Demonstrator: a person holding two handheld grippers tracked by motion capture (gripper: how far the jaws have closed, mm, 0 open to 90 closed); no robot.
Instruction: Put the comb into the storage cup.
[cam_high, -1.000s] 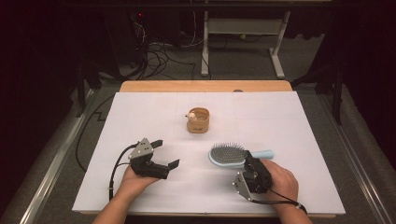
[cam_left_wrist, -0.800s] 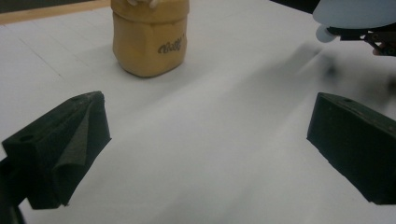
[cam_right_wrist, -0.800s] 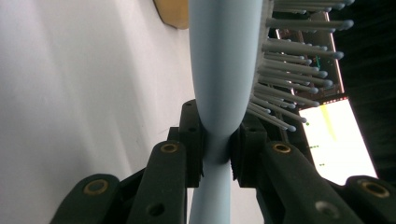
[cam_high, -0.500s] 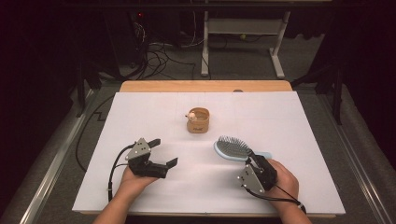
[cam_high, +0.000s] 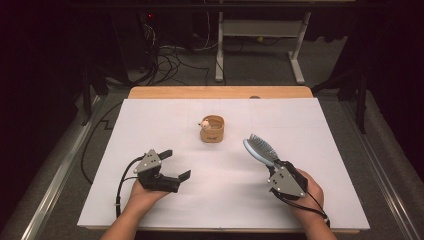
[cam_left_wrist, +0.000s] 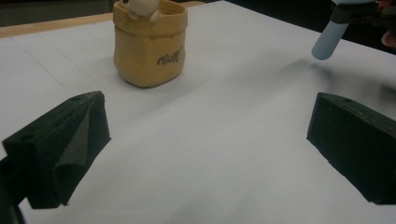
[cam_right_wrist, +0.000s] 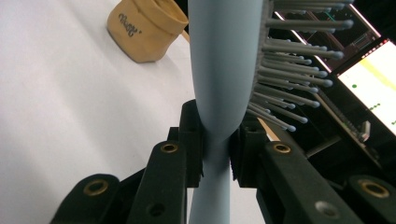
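In the high view, the right claw (cam_high: 274, 167) now holds the brush (cam_high: 260, 149) lifted and swung head-forward, no longer flat; the left claw (cam_high: 175, 165) rests open. Left gripper view: pouch (cam_left_wrist: 149, 42) ahead of the spread jaws. Right gripper view: jaws clamp the brush neck (cam_right_wrist: 215, 140), so carrying toward the pouch (cam_right_wrist: 142, 30) looks next.
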